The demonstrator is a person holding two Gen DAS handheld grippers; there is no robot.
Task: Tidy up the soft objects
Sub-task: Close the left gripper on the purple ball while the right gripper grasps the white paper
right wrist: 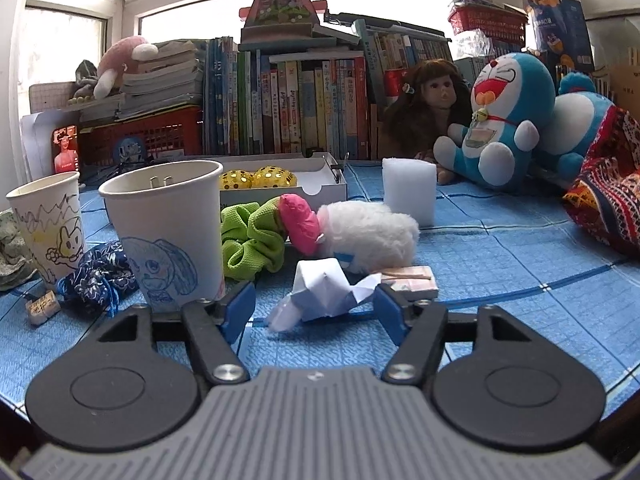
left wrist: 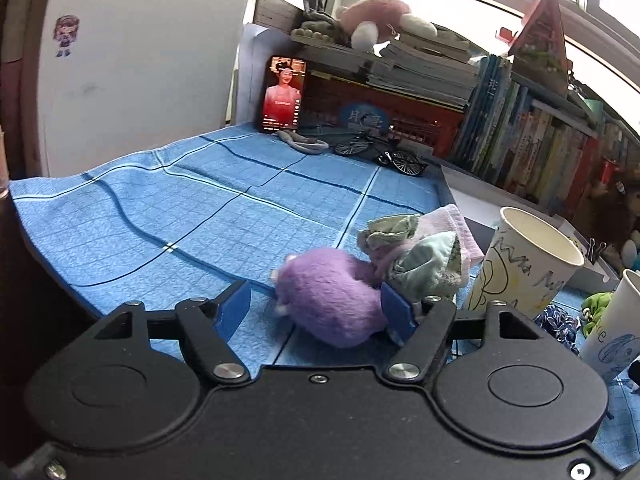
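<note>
A fuzzy purple plush toy (left wrist: pixel 332 296) lies on its side on the blue checked cloth (left wrist: pixel 192 216), touching a rumpled heap of pale green and pink socks (left wrist: pixel 420 252) behind it. Further along, a white plush with a pink cap (right wrist: pixel 360 236) lies beside a lime-green scrunchie (right wrist: pixel 250 240), and a dark blue patterned scrunchie (right wrist: pixel 98 276) sits between two paper cups.

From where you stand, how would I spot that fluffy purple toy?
Start at the blue checked cloth covering the table. Near its front edge, left of the tall white paper cup, sits the fuzzy purple plush toy against a bundle of pale socks. It is the only purple, furry thing there.
</note>
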